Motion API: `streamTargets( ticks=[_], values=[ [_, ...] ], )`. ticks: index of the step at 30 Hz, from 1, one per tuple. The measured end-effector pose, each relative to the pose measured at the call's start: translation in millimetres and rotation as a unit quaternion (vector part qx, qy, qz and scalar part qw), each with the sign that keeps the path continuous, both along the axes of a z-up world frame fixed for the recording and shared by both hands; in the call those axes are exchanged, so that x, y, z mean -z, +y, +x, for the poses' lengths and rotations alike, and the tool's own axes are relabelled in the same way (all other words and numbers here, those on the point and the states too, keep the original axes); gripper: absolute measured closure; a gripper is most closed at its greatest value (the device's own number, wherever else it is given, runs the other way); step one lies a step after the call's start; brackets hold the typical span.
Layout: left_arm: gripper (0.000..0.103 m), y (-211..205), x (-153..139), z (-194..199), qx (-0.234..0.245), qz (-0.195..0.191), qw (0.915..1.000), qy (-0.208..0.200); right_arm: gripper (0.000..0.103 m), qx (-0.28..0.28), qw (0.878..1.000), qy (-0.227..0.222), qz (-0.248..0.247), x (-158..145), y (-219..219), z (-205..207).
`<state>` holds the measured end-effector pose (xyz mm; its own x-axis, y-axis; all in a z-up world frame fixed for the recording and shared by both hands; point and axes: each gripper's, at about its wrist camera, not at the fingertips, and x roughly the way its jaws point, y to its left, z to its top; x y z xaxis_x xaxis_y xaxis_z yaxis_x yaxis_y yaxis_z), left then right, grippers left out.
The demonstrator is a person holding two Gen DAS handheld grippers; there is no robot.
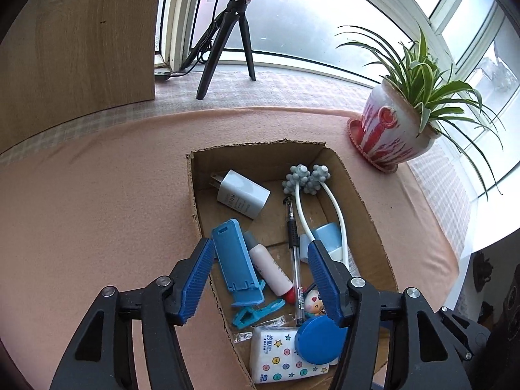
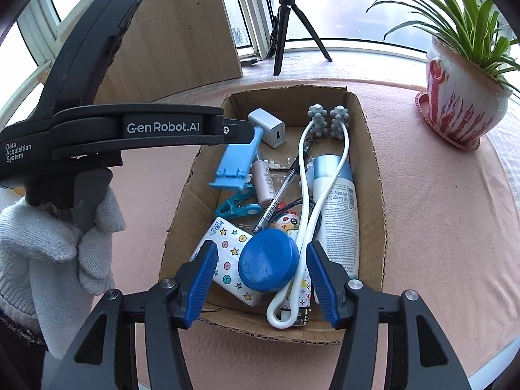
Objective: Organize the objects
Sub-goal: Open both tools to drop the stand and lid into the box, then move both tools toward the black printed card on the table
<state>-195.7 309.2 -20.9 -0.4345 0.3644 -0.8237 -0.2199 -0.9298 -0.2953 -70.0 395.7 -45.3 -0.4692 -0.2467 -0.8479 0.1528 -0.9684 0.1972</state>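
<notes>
left tool (image 1: 260, 279) open over upright-leaning phone stand (image 1: 235, 260) in box (image 1: 357, 188)

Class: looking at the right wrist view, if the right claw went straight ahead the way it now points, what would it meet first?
Most likely the round blue lid, which sits between the open fingers of the right claw, on top of the tissue pack in the cardboard box. Depth is hard to judge through the fisheye.
</notes>
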Motion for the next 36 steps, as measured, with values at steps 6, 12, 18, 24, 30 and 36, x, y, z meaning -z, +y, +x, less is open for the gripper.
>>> streamTargets(
  ticks=[6,12,18,24,30,36],
  values=[
    [0.038,-21,-5,11,-0.017,-0.003,0.9998,0.005,0.042,0.003,1.0,-0.001,-0.008,-1,0,-1],
    [0.037,-63,-5,34,-0.053,-0.008,0.9986,0.005,0.042,-0.003,1.0,0.007,-0.011,-7,-7,1],
    [0.036,-128,-3,79,-0.106,-0.012,0.9942,0.0,0.042,-0.035,0.999,0.028,-0.026,-17,-26,4],
    [0.033,-199,8,141,-0.164,-0.038,0.9856,-0.016,0.042,-0.111,0.993,0.037,-0.034,-21,-73,5],
    [0.032,-256,17,199,-0.221,-0.051,0.9735,-0.031,0.042,-0.209,0.978,-0.004,-0.023,-5,-139,7],
    [0.024,-283,30,242,-0.247,-0.036,0.9671,-0.052,0.042,-0.313,0.949,-0.034,0.005,15,-209,20]
  ],
)
